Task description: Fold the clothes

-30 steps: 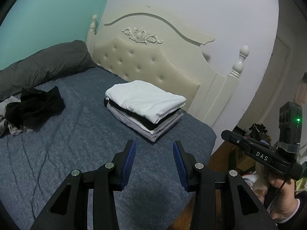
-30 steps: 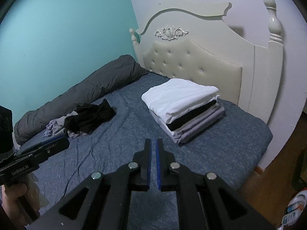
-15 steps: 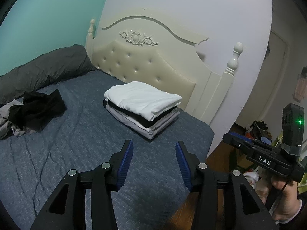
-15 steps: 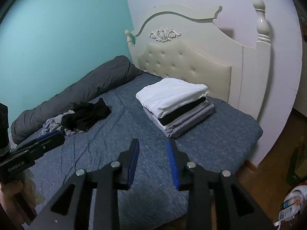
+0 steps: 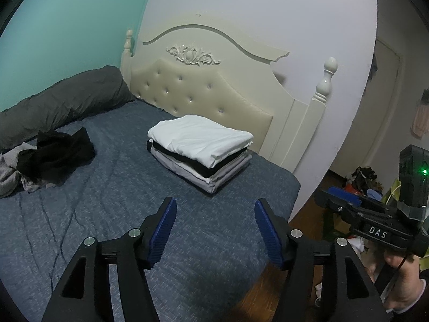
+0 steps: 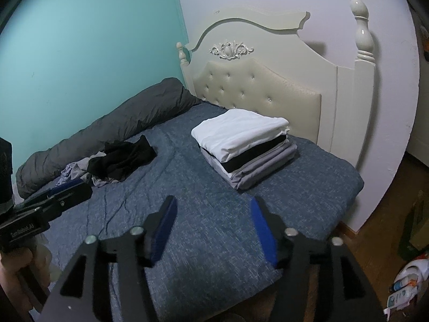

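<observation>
Left gripper (image 5: 215, 224) and right gripper (image 6: 213, 224): jaws spread wide, empty, held above the near edge of the bed (image 5: 112, 187). Folded stack (image 5: 201, 151), white on top, lies far right by the headboard (image 5: 214, 91). Crumpled pile (image 5: 51, 158), black over grey, lies far left. Risk: tangled pieces lifting together; a careless reach toppling the stack.

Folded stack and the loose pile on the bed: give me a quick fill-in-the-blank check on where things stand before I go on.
1. The top garment of the folded stack is ____ in colour.
2. The folded stack lies near the cream ____ at the end of the bed.
3. The topmost piece of the unfolded pile is ____ in colour.
4. The left gripper and right gripper both stand ____ and hold nothing.

Missing words: white; headboard; black; open
</observation>
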`<state>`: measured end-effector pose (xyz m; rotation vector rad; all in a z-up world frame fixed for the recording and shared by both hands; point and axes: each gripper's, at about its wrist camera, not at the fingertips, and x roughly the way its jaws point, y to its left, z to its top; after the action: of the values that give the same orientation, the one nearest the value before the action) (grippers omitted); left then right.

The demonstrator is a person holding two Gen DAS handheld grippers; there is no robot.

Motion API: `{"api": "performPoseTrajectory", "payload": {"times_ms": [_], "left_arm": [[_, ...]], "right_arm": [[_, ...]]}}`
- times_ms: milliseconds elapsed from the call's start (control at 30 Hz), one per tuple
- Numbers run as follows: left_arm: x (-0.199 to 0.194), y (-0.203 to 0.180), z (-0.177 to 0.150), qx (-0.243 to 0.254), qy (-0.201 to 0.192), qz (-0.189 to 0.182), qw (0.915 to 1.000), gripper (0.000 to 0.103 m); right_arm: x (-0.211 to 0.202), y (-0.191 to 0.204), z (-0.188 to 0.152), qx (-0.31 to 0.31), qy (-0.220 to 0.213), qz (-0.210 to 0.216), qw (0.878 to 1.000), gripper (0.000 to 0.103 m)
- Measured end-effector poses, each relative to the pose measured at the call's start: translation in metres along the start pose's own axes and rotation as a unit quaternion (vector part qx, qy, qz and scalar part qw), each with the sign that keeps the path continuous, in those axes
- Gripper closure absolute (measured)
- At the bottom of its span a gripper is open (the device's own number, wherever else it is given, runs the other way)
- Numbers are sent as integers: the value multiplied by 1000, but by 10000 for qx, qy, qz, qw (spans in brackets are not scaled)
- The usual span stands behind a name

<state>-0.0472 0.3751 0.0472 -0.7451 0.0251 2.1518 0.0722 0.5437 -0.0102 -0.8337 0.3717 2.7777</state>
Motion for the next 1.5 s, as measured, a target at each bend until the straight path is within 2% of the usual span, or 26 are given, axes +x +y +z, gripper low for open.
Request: {"api": "performPoseTrajectory", "payload": {"times_ms": [100,233,333,400,533,633,700,833,1033,1500], "left_arm": [[-4,0,-1,-7,-36,27,10000,26],[-7,1,-3,-29,-40,73,10000,23],[-11,2,-4,-64,-74,89,9999,14],[-13,3,-4,-81,-97,90,9999,14],[-14,2,-5,-57,-86,95,9999,11],[-16,1,-6,-53,-96,116,9999,0],[-17,1,-7,-52,-99,134,9998,0],[-19,1,-10,-49,-103,170,9998,0],[-19,-1,-13,-4,-62,217,9997,0],[-24,-4,-20,122,-85,306,9994,0]], "right_arm": [[-2,0,-1,9,-16,-17,10000,37],[-5,1,-2,-9,-30,-63,10000,29],[-6,2,-2,-46,-46,-110,9999,25],[-8,3,-3,-36,-71,-146,9999,20],[-9,3,-5,-21,-85,-186,9998,18],[-10,4,-7,-44,-75,-225,9997,16],[-10,4,-9,-45,-73,-257,9996,15],[-10,4,-11,-37,-53,-284,9996,6],[-14,3,-11,-24,-88,-404,9991,2],[-18,4,-13,-39,-47,-387,9992,1]]}}
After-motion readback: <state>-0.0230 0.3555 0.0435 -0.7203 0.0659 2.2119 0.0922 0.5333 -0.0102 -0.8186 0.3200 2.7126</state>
